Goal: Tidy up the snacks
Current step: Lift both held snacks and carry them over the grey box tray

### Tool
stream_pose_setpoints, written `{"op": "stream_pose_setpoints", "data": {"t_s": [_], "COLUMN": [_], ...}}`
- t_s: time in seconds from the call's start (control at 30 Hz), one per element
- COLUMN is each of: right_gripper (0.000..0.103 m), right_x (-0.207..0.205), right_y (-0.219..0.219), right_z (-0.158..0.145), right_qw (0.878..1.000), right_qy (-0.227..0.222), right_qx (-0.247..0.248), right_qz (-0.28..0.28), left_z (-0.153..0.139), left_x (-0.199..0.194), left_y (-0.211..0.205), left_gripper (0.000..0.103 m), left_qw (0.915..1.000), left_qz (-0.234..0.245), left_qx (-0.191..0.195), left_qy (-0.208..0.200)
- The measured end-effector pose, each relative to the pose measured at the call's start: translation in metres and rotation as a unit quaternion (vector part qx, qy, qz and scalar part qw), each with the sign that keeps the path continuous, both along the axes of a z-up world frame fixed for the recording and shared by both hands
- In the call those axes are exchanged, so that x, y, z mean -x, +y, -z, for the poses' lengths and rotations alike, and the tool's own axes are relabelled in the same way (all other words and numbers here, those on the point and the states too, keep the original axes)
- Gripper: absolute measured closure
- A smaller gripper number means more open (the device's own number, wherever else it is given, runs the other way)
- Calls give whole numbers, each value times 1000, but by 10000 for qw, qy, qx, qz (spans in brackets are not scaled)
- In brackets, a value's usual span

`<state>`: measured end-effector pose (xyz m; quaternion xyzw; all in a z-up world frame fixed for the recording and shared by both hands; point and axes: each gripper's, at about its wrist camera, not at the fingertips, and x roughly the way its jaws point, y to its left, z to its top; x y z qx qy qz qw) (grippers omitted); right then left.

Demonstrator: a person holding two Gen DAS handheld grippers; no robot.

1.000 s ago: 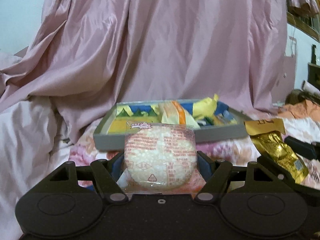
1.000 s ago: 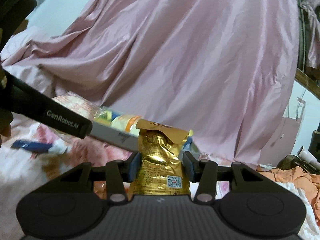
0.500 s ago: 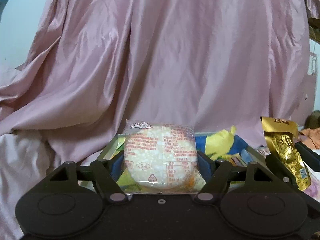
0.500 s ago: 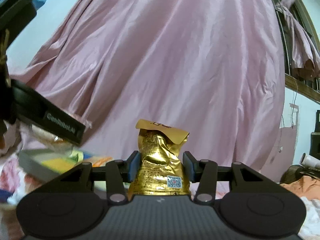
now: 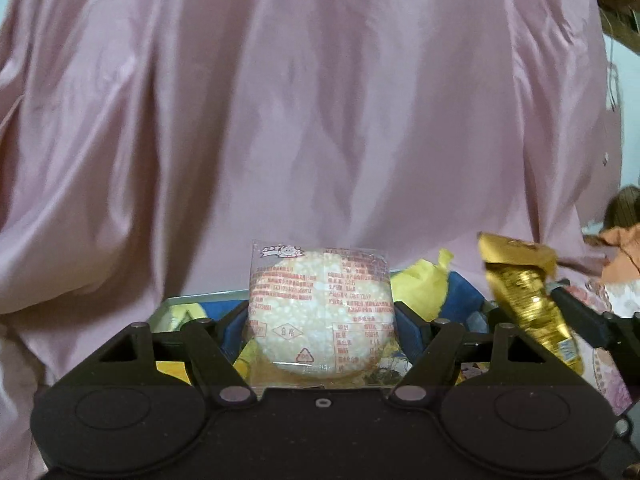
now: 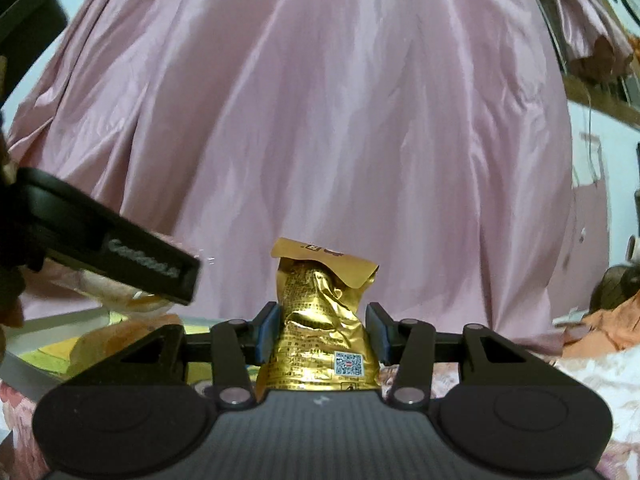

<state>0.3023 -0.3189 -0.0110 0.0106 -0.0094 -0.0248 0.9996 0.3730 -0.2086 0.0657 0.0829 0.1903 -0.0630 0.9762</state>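
Snacks ride clamped in both jaws — round rice cracker in clear wrapper (image 5: 320, 316) left, crinkled gold foil packet (image 6: 320, 320) right; lower each gently over the grey tray (image 5: 176, 304) before releasing.

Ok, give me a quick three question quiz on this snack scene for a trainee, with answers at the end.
1. True or false: the left gripper is empty.
2. What does the right gripper hold: A) blue bar, B) gold foil packet, C) nothing?
3. What hangs behind the grey tray?

Key:
1. False; it is shut on the round rice cake packet.
2. B.
3. A pink draped cloth.
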Motion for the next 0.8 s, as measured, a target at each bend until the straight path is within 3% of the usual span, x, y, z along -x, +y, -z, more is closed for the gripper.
{"op": "stream_pose_setpoints", "data": {"t_s": [0.2,0.8], "right_gripper": [51,47], "right_x": [-9,-21], "right_y": [-4,-1], "right_z": [4,10], "right_qw": [9996,9980], "right_qy": [193,511], "right_qx": [-104,-141], "right_qz": [-150,-357], "left_z": [7,23], "left_x": [-14,-32], "left_y": [-8,-4], "left_gripper": [28,28], "left_qw": [10000,9993], "left_qz": [-4,-52], "left_qx": [-77,192], "left_qy": [16,312]}}
